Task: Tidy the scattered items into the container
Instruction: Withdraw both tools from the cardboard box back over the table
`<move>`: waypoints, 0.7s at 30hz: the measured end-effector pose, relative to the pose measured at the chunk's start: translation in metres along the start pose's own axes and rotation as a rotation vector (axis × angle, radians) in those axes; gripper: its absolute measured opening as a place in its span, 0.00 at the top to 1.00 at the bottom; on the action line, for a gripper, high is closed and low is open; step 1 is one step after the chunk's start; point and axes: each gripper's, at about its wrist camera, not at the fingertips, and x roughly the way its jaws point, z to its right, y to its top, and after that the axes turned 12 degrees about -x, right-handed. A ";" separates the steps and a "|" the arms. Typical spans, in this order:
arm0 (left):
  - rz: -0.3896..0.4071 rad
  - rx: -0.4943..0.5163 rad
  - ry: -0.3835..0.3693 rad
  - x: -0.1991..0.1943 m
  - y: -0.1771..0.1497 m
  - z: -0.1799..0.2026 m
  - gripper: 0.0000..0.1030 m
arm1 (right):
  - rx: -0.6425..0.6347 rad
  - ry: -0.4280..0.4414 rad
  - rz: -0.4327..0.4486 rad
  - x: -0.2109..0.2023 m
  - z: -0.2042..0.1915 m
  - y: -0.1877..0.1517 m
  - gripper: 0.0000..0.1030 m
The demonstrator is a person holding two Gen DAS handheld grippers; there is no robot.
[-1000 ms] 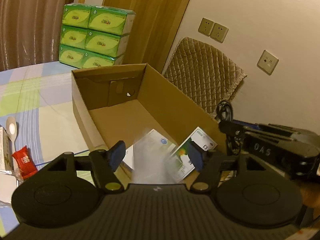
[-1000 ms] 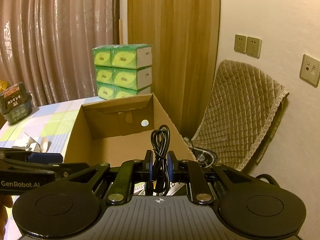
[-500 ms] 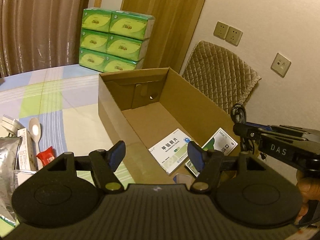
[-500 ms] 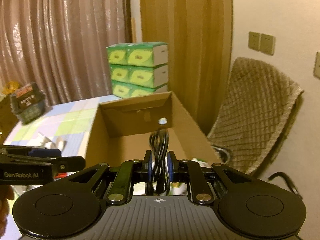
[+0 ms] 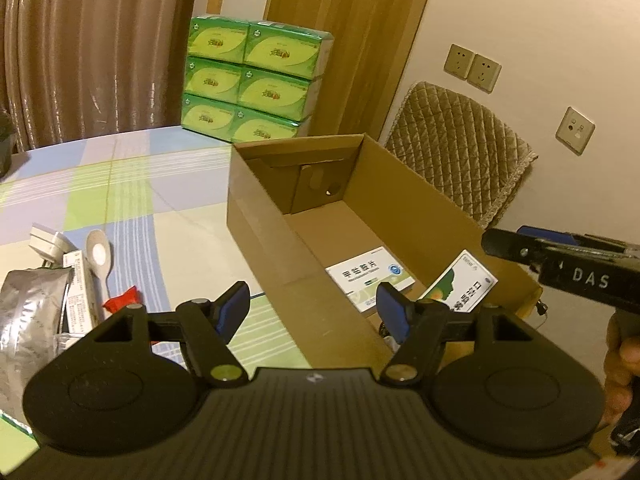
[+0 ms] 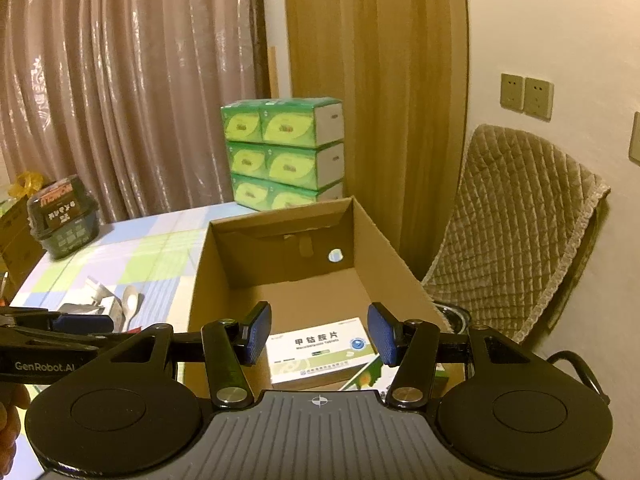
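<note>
Both claws stand wide and hold nothing: the left gripper (image 5: pixel 312 312) fills the lower middle of its own view, its blue pads well apart, and the right gripper (image 6: pixel 318 334) hangs the same way low in its view, above the near end of the box.

Going left to right in the left wrist view, the scattered items sit at the lower left of the frame on the checked tablecloth (image 5: pixel 132 184): a silver foil pouch (image 5: pixel 32 312), a long white carton (image 5: pixel 80 292) just beside it, a white spoon (image 5: pixel 98 256), and a small red sachet (image 5: pixel 122 300) near the left finger. In the centre stands the cardboard box (image 5: pixel 264 232), open at the top. On its floor, toward the lower right, lie a white medicine box (image 5: pixel 368 276) and a green-and-white medicine box (image 5: pixel 464 280), the second tilted against the right wall.

By my judgement the task is between deliveries: some goods are in the box and both claws are free for another fetch. The next move calls for swinging a claw back to the lower-left pile; the red sachet is nearest the left gripper. It lies flat and thin, so the fingers would need to come down steeply and pinch an edge.
</note>
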 end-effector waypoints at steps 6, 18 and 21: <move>0.001 -0.006 0.032 -0.008 -0.001 -0.016 0.35 | -0.010 0.022 0.016 -0.003 -0.014 0.007 0.51; 0.047 -0.030 0.156 -0.051 0.001 -0.087 0.20 | -0.053 0.126 0.045 -0.003 -0.066 0.023 0.51; 0.052 -0.040 0.176 -0.062 -0.002 -0.106 0.19 | -0.076 0.160 0.051 0.002 -0.088 0.027 0.51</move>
